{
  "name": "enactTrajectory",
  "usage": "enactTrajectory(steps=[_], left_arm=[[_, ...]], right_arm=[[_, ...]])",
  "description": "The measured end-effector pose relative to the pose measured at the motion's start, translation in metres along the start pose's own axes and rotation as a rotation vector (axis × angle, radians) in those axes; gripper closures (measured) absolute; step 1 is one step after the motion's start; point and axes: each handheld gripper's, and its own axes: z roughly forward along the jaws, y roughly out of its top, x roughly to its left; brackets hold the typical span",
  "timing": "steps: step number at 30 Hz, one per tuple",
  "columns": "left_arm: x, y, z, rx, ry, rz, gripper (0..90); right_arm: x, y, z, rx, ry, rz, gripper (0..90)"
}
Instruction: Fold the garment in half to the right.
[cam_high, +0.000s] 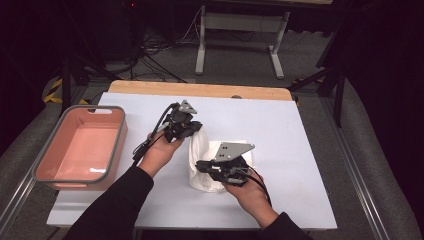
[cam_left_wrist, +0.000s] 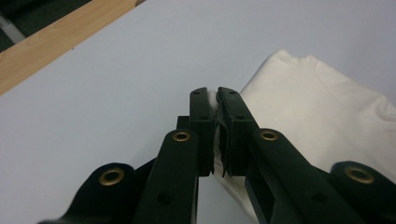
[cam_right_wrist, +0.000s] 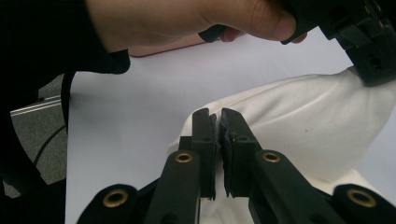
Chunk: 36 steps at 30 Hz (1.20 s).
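- The white cloth (cam_high: 210, 165) sits around the middle of the white-topped counter (cam_high: 300, 150), bunched up between the two claws, with part of it pulled up off the surface.
- Left claw (cam_high: 192, 131) is clenched on the far edge of the cloth; in the left gripper view you can see a thin bit of white fabric pinched right between the two black jaws (cam_left_wrist: 215, 126).
- Right claw (cam_high: 202, 167) is clamped on the near-left edge of the cloth, same deal: fabric squeezed in the narrow slit between the jaws (cam_right_wrist: 217, 140).
- In the right gripper view the fabric stretches from its jaws up to the left claw (cam_right_wrist: 373, 65), with the left hand (cam_right_wrist: 187, 18) above it.
- A pink bin (cam_high: 80, 147) with a grey rim sits at the left edge of the counter, well apart from the cloth.
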Motion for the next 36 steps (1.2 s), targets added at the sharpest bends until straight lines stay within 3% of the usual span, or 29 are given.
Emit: enactTrajectory(steps=[6,17,25,31,36], left_arm=[[-0.011,0.011,0.009,-0.021,-0.019,0.008,85.2],[-0.031,0.027,0.035,-0.035,-0.048,0.023,85.2],[-0.042,0.033,0.048,-0.023,-0.059,0.031,85.1],[-0.047,0.033,0.06,-0.025,-0.079,0.013,85.0],[-0.052,0.034,0.069,-0.028,-0.074,0.032,84.7]], right_arm=[[-0.004,-0.01,-0.027,-0.024,-0.044,0.019,84.8],[-0.014,-0.033,-0.062,-0.034,-0.109,0.071,84.9],[-0.018,-0.047,-0.073,-0.033,-0.125,0.106,84.8],[-0.02,-0.058,-0.08,-0.023,-0.142,0.122,84.7],[-0.023,-0.069,-0.083,-0.014,-0.153,0.144,84.7]])
